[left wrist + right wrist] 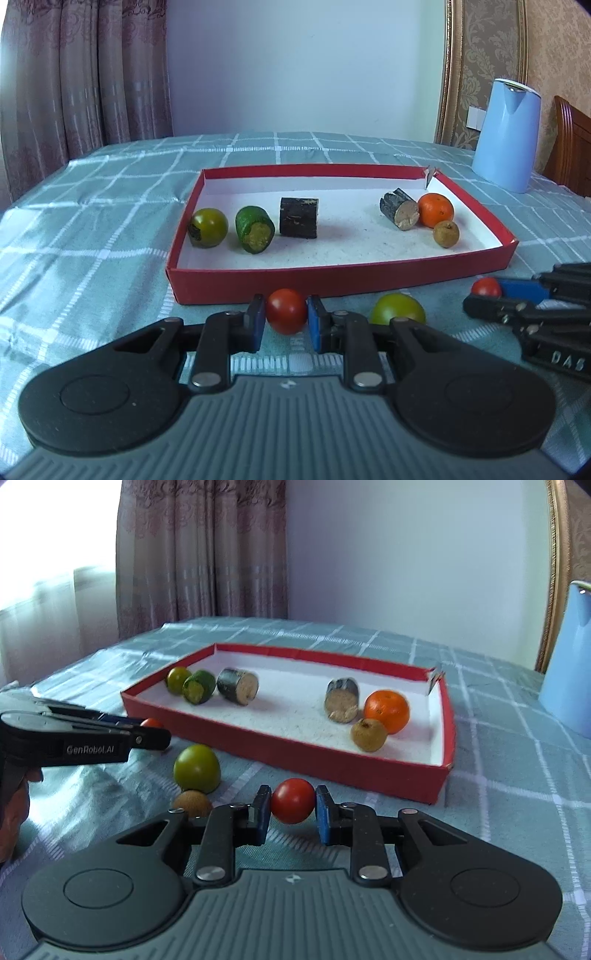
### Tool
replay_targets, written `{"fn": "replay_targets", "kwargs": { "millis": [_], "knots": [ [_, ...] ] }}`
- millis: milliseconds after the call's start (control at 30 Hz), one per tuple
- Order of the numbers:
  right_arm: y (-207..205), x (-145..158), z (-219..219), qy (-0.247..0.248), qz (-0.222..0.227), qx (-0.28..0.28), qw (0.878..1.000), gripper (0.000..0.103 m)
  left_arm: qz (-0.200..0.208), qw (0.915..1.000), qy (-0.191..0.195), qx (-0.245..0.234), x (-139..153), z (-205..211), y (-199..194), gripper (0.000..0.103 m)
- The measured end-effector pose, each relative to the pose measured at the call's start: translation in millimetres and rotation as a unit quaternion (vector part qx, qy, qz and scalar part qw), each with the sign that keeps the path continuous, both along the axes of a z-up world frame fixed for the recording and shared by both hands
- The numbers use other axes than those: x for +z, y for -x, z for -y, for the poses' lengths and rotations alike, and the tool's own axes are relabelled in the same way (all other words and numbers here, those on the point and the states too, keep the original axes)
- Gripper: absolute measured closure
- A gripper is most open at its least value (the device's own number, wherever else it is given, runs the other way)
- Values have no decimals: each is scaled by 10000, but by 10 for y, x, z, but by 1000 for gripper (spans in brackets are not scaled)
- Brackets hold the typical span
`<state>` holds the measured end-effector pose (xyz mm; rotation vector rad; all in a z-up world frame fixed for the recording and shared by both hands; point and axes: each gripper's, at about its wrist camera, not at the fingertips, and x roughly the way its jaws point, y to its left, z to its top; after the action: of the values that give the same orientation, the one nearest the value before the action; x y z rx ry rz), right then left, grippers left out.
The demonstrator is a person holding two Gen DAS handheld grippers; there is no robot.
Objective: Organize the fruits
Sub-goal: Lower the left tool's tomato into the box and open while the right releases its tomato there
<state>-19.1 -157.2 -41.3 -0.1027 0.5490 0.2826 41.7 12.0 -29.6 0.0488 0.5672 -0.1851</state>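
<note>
Red tomatoes (293, 800) (151, 723): two. Green tomatoes (197, 768) (178, 678): two. Orange (386, 711): one.

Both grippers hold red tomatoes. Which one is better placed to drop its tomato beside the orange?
Right. The right gripper sits off the box's right end, where the orange lies; the left gripper faces the box's left half.

Blue jug (569, 657) cut off at right edge of right wrist view. Green tomato (397, 308) lower part hidden behind left gripper's linkage. Brown fruit (192, 804) likewise half hidden, kind unclear.
</note>
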Motion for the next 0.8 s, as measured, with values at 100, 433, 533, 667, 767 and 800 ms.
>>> {"fn": "replay_targets", "kwargs": {
  "millis": [100,433,533,667,767,800],
  "knots": [
    [19,26,3,19,158,-63,9999,78,109,9998,-175,7,16,40,51,81],
    [27,67,40,-17,361,-233,9991,78,445,9988,-200,-71,204,95,115,81],
    [53,78,48,-13,453,-277,9986,78,501,9986,-144,-14,270,96,49,81],
    [71,94,62,-22,555,-335,9979,78,486,9988,-80,64,312,104,-107,81],
    [67,100,75,-49,548,-359,9978,78,343,9994,-4,87,295,116,-263,81],
    [64,101,78,-59,538,-363,9979,78,271,9996,29,96,284,119,-320,81]
  ]
}}
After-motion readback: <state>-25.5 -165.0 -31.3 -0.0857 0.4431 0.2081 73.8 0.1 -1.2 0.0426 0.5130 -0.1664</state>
